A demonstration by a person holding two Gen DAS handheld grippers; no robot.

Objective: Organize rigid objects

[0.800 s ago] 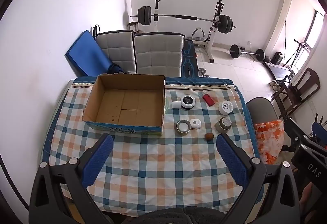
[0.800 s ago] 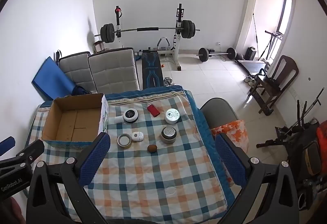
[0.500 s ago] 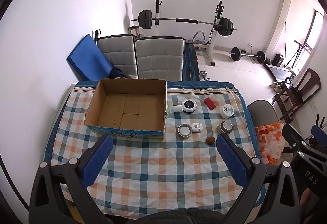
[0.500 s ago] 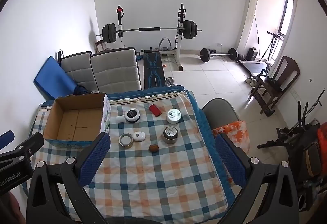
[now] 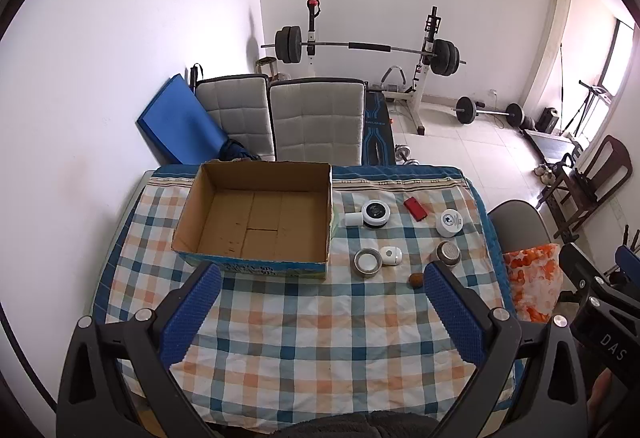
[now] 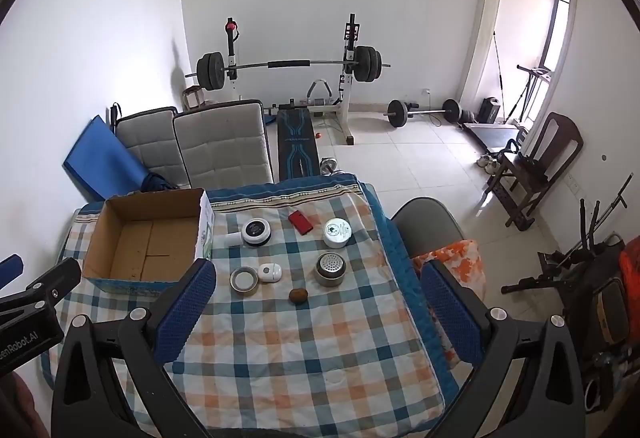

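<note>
An empty cardboard box (image 5: 256, 216) (image 6: 144, 244) stands at the far left of the checked tablecloth (image 5: 320, 338). To its right lie a round white device with a black face (image 5: 375, 213) (image 6: 256, 232), a red flat case (image 5: 415, 208) (image 6: 300, 222), a white jar (image 5: 451, 222) (image 6: 337, 232), a metal ring lid (image 5: 367, 261) (image 6: 244, 280), a small white gadget (image 5: 391, 255) (image 6: 269, 272), a metal cap (image 5: 448, 253) (image 6: 330, 268) and a brown nut (image 5: 416, 279) (image 6: 298, 295). My left gripper (image 5: 320, 278) and right gripper (image 6: 318, 274) hover high over the near table, both open and holding nothing.
Two grey padded chairs (image 5: 316, 118) stand behind the table and a grey chair with an orange cloth (image 6: 448, 258) at its right side. A blue mat (image 5: 176, 122) leans on the left wall. Weight bench and barbells (image 6: 296, 70) fill the floor beyond.
Both views have pulled back and tilted slightly, so the table and its objects sit a little lower in the frames. Nothing on the table has moved; both grippers stay open.
</note>
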